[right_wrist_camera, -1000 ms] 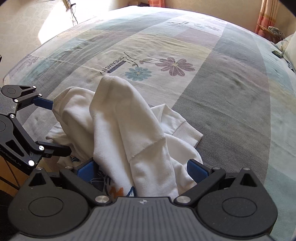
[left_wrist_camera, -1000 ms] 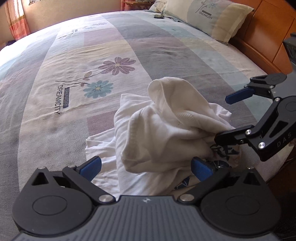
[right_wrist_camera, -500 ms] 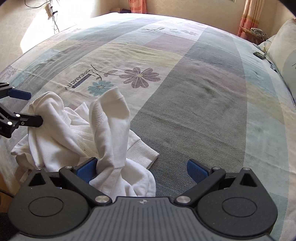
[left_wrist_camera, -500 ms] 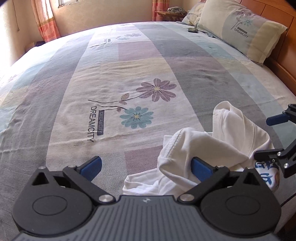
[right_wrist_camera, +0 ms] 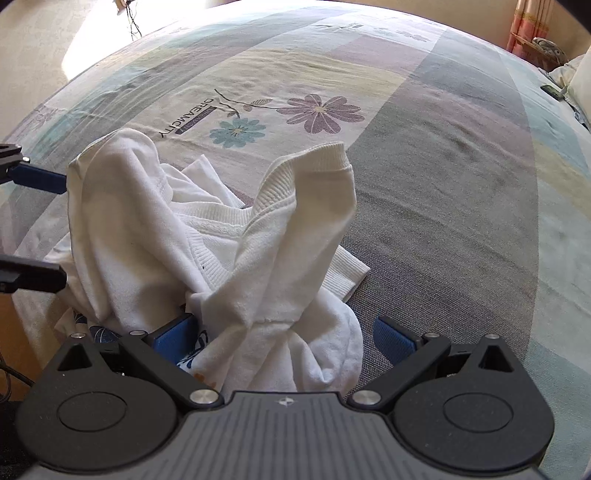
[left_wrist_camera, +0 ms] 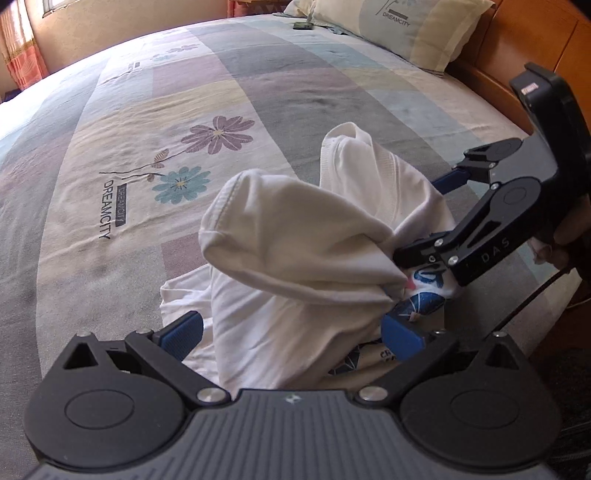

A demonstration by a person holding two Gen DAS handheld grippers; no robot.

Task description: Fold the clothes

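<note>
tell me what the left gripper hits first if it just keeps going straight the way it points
Most likely the white garment: its bunched cloth already sits between the open jaws of the left gripper, directly ahead. Beyond the heap lies only the bedspread, though depth through the fisheye is uncertain.

Patchwork-sheeted bed [left_wrist_camera: 303,74] with crumpled white garment [left_wrist_camera: 295,258], pillow [left_wrist_camera: 406,26] and small dark object [left_wrist_camera: 302,25].

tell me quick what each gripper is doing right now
Left gripper: open, white shirt between its fingers.
Right gripper: open, shirt bunched between its fingers.
</note>
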